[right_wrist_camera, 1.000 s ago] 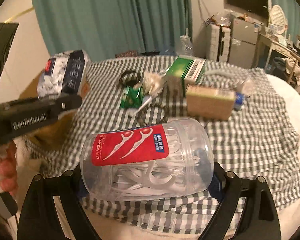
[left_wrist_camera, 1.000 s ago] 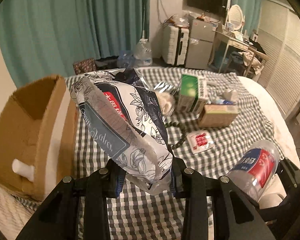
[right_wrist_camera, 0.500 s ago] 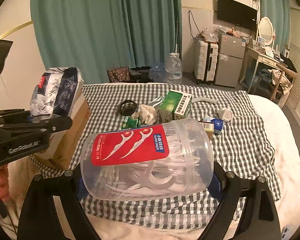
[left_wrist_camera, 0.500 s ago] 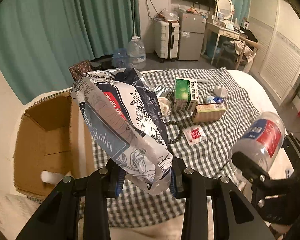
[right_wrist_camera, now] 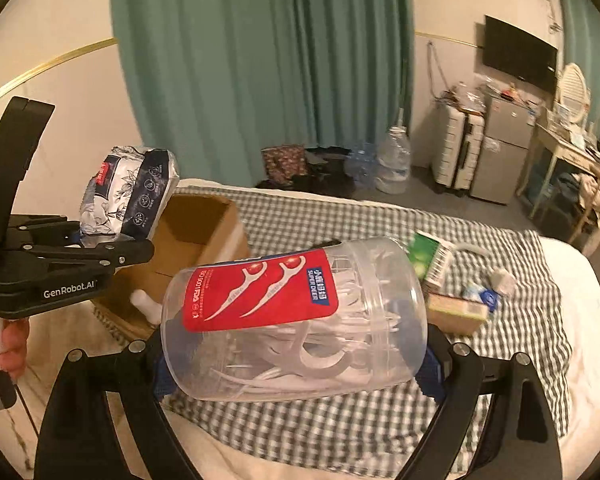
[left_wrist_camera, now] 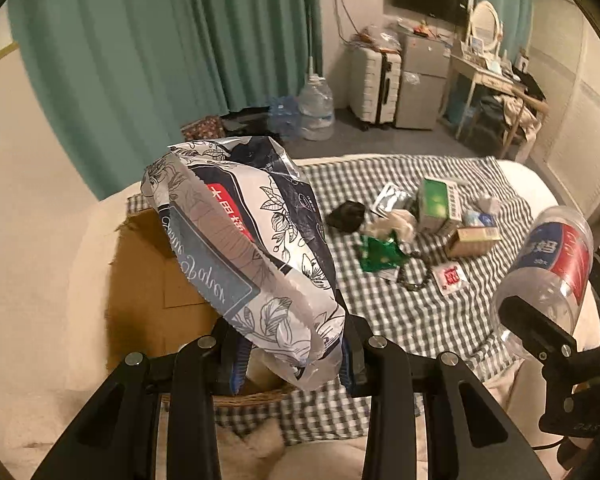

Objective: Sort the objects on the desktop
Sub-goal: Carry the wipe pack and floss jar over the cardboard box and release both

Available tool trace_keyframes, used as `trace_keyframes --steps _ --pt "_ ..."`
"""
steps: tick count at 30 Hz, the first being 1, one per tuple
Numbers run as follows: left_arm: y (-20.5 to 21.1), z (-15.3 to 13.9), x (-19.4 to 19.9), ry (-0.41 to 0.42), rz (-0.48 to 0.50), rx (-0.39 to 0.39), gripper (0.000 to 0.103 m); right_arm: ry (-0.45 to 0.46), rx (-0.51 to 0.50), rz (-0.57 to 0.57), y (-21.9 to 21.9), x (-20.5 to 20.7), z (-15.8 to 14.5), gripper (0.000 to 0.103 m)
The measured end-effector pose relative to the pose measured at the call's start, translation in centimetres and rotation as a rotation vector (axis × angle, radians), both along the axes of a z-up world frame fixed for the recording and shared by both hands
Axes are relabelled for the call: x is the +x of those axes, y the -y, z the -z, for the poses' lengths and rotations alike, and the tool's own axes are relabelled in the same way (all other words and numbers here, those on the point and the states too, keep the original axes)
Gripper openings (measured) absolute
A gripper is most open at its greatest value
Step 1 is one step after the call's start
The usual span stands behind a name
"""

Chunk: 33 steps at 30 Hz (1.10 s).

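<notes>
My left gripper [left_wrist_camera: 290, 364] is shut on the lower end of a floral black-and-white tissue pack [left_wrist_camera: 244, 248], held high above an open cardboard box [left_wrist_camera: 156, 272] at the left of the checked cloth. In the right wrist view the same tissue pack [right_wrist_camera: 130, 198] hangs over the cardboard box [right_wrist_camera: 196, 236]. My right gripper [right_wrist_camera: 296, 364] is shut on a clear jar of dental floss picks [right_wrist_camera: 296, 320] with a red label, lying sideways between the pads. That floss pick jar [left_wrist_camera: 548, 276] shows at the right of the left wrist view.
On the checked cloth [left_wrist_camera: 420, 312] lie a green-and-white box [left_wrist_camera: 438, 204], a tan box [left_wrist_camera: 474, 240], a green wrapper [left_wrist_camera: 380, 256], a small red-and-white packet [left_wrist_camera: 450, 278], a black object [left_wrist_camera: 346, 216] and crumpled tissue. A hand [right_wrist_camera: 4, 348] grips the left tool. Suitcase, water jug and desk stand behind.
Both grippers have risen with their loads, and the bed and box look farther below. The tissue pack now hangs over the box, whose open inside has come into view.
</notes>
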<state>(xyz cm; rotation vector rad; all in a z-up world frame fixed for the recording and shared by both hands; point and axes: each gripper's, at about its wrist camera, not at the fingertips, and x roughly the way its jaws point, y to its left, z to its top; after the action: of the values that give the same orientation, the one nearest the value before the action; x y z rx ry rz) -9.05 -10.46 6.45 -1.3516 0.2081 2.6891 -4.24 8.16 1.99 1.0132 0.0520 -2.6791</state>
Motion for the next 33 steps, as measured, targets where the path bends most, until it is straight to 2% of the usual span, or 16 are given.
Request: trace_keyframes --steps 5,8,12,17,21,29,32,33 --pt "4.3 0.4 0.3 -0.033 -0.038 0.015 0.035 -0.012 0.035 -0.072 5.2 -1.7 -1.3 0.091" --pt "7.0 1.8 -0.2 -0.007 -0.076 0.041 0.035 -0.014 0.06 -0.108 8.5 -2.9 -1.2 0.091" --pt "10.6 3.7 -0.7 0.024 -0.119 0.077 0.035 -0.025 0.079 -0.142 12.4 -4.1 -0.4 0.091" --pt "14.7 6.2 -1.4 0.055 -0.154 0.132 0.035 0.026 0.077 -0.152 14.6 -6.2 1.8 0.091" --pt "15.9 7.5 -1.7 0.046 -0.136 0.162 0.035 0.061 0.093 -0.157 16.2 -7.6 3.8 0.091" --pt "16.6 9.3 -2.8 0.02 -0.129 0.136 0.036 0.099 0.085 -0.159 18.4 -10.4 5.7 0.091" --pt "16.8 9.6 -2.9 0.009 -0.131 0.138 0.043 0.101 0.083 -0.159 18.9 -11.0 6.0 0.091" --pt "16.7 9.7 -2.9 0.005 -0.135 0.129 0.051 0.103 0.08 -0.162 19.2 -11.2 6.0 0.091"
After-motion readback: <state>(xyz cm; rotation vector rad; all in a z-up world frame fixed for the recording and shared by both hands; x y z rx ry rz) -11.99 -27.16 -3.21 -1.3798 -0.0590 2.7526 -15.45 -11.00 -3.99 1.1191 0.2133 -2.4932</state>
